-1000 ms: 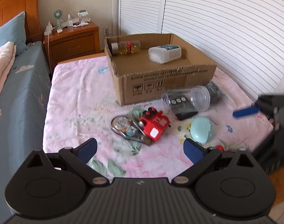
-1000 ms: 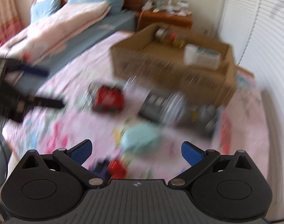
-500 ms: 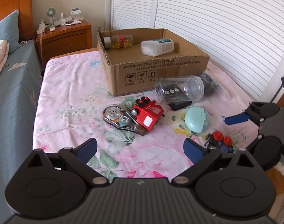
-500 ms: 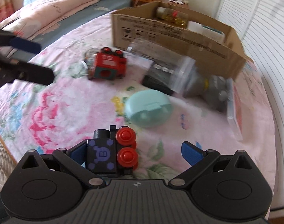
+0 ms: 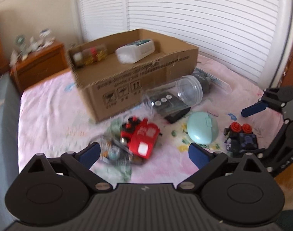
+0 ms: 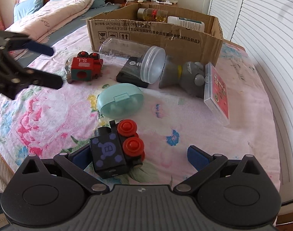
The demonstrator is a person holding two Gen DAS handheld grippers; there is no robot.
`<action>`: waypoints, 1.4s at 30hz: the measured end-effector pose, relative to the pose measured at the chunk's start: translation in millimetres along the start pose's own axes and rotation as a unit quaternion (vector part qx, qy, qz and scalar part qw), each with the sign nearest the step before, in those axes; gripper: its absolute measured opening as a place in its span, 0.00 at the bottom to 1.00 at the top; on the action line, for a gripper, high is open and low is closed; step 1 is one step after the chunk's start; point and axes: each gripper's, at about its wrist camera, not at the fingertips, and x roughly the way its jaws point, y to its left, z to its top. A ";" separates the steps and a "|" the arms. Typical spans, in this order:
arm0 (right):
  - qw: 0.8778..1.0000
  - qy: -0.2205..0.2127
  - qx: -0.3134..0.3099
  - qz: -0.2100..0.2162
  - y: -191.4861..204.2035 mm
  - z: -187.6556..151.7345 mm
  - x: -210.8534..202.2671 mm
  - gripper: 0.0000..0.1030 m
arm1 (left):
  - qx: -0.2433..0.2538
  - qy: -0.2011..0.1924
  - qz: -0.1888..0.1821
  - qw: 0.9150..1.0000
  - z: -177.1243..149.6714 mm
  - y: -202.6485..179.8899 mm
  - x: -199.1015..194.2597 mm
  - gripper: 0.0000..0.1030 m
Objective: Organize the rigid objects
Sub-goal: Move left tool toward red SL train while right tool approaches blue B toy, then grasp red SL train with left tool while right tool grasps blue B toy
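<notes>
The cardboard box (image 6: 158, 36) stands open-topped on the floral sheet (image 6: 50, 115) toward the far edge of the bed, and everything else is placed here against it. Inside the box lie a bottle of yellow capsules (image 6: 152, 15) along the far wall and a white bottle (image 5: 135, 53) beside it. Just in front of the box's near wall a clear plastic jar (image 6: 135, 61) lies on its side, resting over a black device (image 6: 131, 73); to the right of the jar, at the box's right front corner, a grey toy (image 6: 185, 77) lies touching a clear card case (image 6: 217, 92) that stands on its edge. Nearer than the jar, a mint oval case (image 6: 120, 100) sits alone with bare sheet all round it. In front of the box's left half a red toy train (image 6: 85, 67) rests on a clear blister pack (image 5: 115, 150). The left gripper (image 5: 142, 152) hangs over this train with its jaws apart and closing, the train and pack lying below and between them, not pressed. Farthest from the box, close to the bed's near edge, a black-and-purple toy with red wheels (image 6: 115, 150) lies between the jaws of the right gripper (image 6: 138, 156), which stand wide apart; the toy lies close against the left finger, with open room on its right. A broad stretch of bare sheet lies to the right of this toy, out to the bed's edge by the white louvred doors (image 6: 261, 28).
</notes>
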 end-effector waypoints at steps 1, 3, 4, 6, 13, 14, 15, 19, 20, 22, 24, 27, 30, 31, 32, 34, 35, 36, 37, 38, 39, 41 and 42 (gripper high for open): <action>1.000 0.000 -0.001 0.001 0.0 0.8 0.6 1.00 | 0.014 0.000 -0.002 1.000 2.5 0.2 5.0 0.92; 1.000 0.000 -0.003 0.002 0.1 1.0 0.5 1.00 | 0.042 0.004 -0.010 0.999 7.5 0.0 15.6 0.88; 1.000 0.000 -0.003 0.002 0.3 1.0 0.7 1.00 | 0.053 0.009 -0.013 0.998 9.8 -0.4 20.6 0.81; 1.000 -0.001 -0.004 0.003 0.4 0.6 -0.1 1.00 | 0.070 0.025 -0.021 0.997 14.0 -0.1 31.2 0.71; 1.000 -0.001 -0.005 0.004 0.6 0.5 -0.3 1.00 | 0.075 0.041 -0.033 0.996 18.3 3.8 49.8 0.53; 1.000 -0.001 -0.006 0.004 0.5 0.4 -0.4 1.00 | 0.072 0.043 -0.035 0.996 18.9 4.4 50.0 0.52; 1.000 -0.002 -0.006 0.005 0.6 0.4 -0.3 1.00 | 0.072 0.043 -0.034 0.996 18.5 3.6 49.4 0.52; 1.000 -0.005 -0.009 0.007 0.8 0.0 -0.3 1.00 | 0.071 0.044 -0.033 0.996 14.5 -2.5 42.5 0.52; 1.000 -0.006 -0.009 0.007 0.3 -0.5 -0.2 1.00 | 0.069 0.044 -0.036 0.996 13.4 -4.2 39.9 0.52; 1.000 -0.009 -0.009 0.008 0.4 -1.3 -0.7 1.00 | 0.066 0.041 -0.041 0.996 9.4 -9.8 31.6 0.52; 1.000 -0.011 -0.010 0.008 0.3 -2.3 -1.1 1.00 | 0.063 0.035 -0.047 0.996 5.2 -15.7 22.9 0.52; 1.000 -0.013 -0.011 0.009 0.5 -2.9 -1.3 1.00 | 0.059 0.027 -0.052 0.997 -1.4 -24.3 9.7 0.48; 1.000 -0.014 -0.014 0.010 0.8 -2.6 -1.1 1.00 | 0.051 0.024 -0.053 0.997 -9.4 -28.6 1.8 0.48; 1.000 -0.014 -0.014 0.011 0.8 -2.5 -1.1 1.00 | 0.050 0.027 -0.049 0.997 -12.0 -29.1 1.8 0.48; 1.000 -0.014 -0.014 0.011 0.7 -2.3 -1.3 1.00 | 0.051 0.029 -0.045 0.997 -14.2 -29.1 2.8 0.49; 1.000 -0.014 -0.015 0.011 0.7 -2.2 -1.3 1.00 | 0.053 0.035 -0.039 0.997 -17.9 -30.3 5.8 0.49; 1.000 -0.014 -0.015 0.011 0.8 -2.2 -1.5 1.00 | 0.054 0.037 -0.038 0.997 -18.5 -30.3 7.4 0.50; 1.000 -0.015 -0.015 0.011 0.8 -2.2 -1.5 1.00 | 0.054 0.039 -0.040 0.997 -18.1 -29.8 9.4 0.50; 1.000 -0.015 -0.016 0.011 0.9 -2.1 -1.3 1.00 | 0.054 0.039 -0.042 0.997 -18.0 -29.5 11.4 0.51; 1.000 -0.015 -0.016 0.012 1.1 -2.1 -1.4 1.00 | 0.053 0.036 -0.045 0.997 -17.3 -28.3 13.6 0.52; 1.000 -0.016 -0.016 0.012 1.2 -2.2 -1.6 1.00 | 0.047 0.035 -0.048 0.997 -15.6 -26.6 16.3 0.52; 1.000 -0.016 -0.019 0.014 2.2 -2.2 -1.7 1.00 | 0.035 0.037 -0.060 0.997 -12.9 -24.0 20.5 0.50; 1.000 -0.016 -0.021 0.015 2.9 -2.2 -1.8 1.00 | 0.030 0.037 -0.065 0.997 -12.0 -23.2 21.6 0.49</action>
